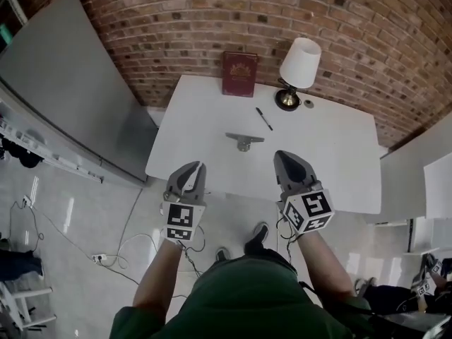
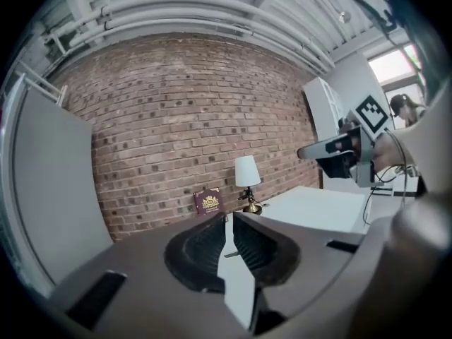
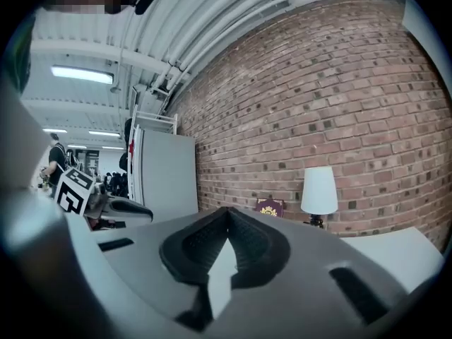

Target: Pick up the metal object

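- The table is white; its far edge is against the brick wall, and its near edge is free over the floor.
- A grey panel stands near the table's left edge.
- The metal object lies about in the middle of the table, with bare top on all sides of it.
- At the table's far edge there are one book, upright against the wall, one lamp and one small round thing beside the lamp.
- One pen lies on the table between the lamp and the metal object, apart from both.
- Two grippers are at the table's near edge, with bare top between them and the metal object.
- The left gripper has its jaws only a narrow slit apart, with nothing in between.
- The right gripper has its jaw tips together and holds nothing.
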{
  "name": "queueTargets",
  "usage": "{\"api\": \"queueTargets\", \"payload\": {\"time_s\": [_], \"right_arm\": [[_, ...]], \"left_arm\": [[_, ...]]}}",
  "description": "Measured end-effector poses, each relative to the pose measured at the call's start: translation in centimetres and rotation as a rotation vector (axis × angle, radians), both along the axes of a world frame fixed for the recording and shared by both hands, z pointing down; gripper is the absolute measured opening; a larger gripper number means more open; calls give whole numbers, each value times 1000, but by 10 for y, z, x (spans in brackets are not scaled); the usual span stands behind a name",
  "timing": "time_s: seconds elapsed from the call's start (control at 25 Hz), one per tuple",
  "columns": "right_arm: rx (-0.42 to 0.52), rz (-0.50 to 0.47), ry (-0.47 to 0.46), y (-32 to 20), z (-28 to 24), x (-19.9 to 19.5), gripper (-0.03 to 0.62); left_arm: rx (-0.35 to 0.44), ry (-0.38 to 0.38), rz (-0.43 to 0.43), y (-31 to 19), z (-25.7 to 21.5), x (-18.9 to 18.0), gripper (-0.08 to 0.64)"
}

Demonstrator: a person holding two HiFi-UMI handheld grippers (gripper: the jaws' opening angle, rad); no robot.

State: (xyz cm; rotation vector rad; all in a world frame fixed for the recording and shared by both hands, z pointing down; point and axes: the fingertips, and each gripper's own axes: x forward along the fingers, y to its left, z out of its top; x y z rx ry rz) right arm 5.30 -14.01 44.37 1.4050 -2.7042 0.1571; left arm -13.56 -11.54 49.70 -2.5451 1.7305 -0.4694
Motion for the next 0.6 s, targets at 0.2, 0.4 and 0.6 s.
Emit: {"api": "queueTargets", "payload": {"time_s": [0.2, 0.4, 0.6], "right_arm": [[-60, -59, -41, -35, 23, 15, 3], [-114, -88, -78, -66, 43, 40, 3], [-129, -78, -101, -83, 53, 70, 3]], "left_arm": [[-45, -109, 35, -37, 27, 40, 32], [-148, -354, 149, -62, 78, 81, 49], [-203, -504, 204, -86, 117, 103, 106]]}}
